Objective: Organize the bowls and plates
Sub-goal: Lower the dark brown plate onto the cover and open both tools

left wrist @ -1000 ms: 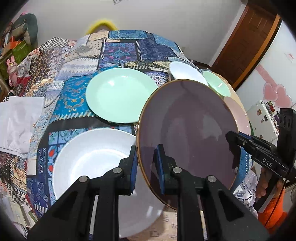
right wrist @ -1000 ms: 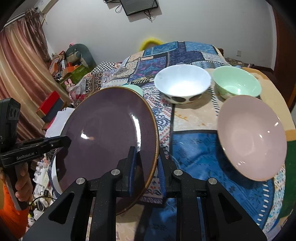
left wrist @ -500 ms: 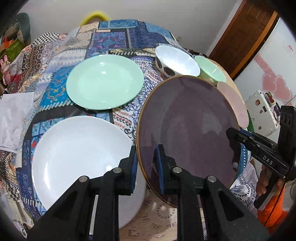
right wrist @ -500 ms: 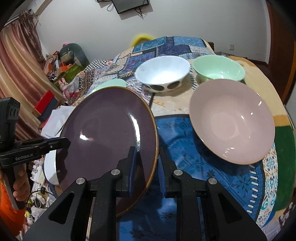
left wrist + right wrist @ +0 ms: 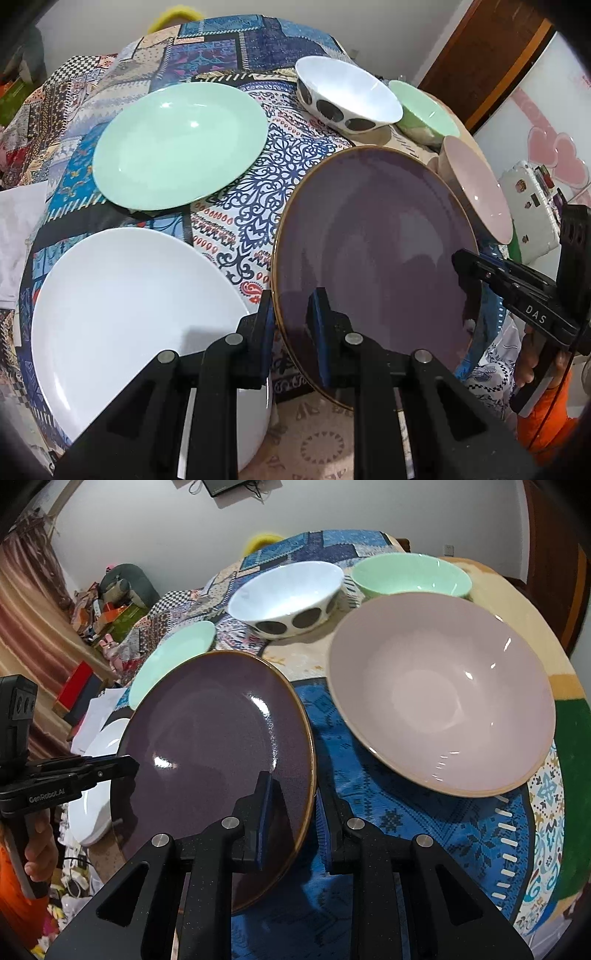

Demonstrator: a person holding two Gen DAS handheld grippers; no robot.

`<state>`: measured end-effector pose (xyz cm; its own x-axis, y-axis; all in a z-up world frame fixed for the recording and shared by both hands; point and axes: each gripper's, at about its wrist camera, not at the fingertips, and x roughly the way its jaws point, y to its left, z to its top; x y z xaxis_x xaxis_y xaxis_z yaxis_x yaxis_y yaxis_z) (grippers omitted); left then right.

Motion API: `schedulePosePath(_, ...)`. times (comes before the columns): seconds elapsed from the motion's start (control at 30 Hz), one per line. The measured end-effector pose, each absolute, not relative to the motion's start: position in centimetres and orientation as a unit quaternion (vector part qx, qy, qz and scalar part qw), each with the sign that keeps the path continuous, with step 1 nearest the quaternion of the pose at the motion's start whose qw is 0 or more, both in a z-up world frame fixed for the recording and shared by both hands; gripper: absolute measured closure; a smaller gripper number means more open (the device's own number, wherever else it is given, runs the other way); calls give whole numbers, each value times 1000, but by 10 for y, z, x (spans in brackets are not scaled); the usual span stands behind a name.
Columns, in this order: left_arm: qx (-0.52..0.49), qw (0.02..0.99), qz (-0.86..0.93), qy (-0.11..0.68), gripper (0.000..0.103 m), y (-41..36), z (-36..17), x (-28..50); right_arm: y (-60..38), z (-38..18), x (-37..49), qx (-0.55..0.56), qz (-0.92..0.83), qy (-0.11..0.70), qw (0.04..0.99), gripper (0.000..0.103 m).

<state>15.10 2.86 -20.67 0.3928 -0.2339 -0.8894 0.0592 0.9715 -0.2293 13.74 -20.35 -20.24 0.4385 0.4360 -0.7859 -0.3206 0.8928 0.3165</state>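
Note:
Both grippers hold one purple plate with a gold rim, lifted off the table and tilted. My left gripper is shut on its near left rim. My right gripper is shut on the opposite rim of the plate. A white plate lies below left and a mint green plate beyond it. A pink bowl, a white bowl with dark spots and a mint green bowl stand to the right.
A patchwork cloth covers the round table. The right gripper's body shows at the right of the left wrist view. White paper lies off the table's left edge. A wooden door stands far right.
Both grippers have carried the purple plate forward and lower over the table. The bowls and the plates on the cloth now look nearer. Both grips are unchanged.

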Motion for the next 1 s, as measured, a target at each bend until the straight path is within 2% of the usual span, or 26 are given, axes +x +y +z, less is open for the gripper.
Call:
schedulePosePath(0.8,-60,832,-72,547,80,22,-213,157,-201,-204,138,7,203,482,852,78)
schedulePosePath(0.93,-62,842,-70,531,68,24,-199,150,-204,-196,131,3,200,479,855,77)
schedulePosePath(1.0,-60,852,-66,517,57,25,-189,144,-205,-190,127,5,202,474,857,76)
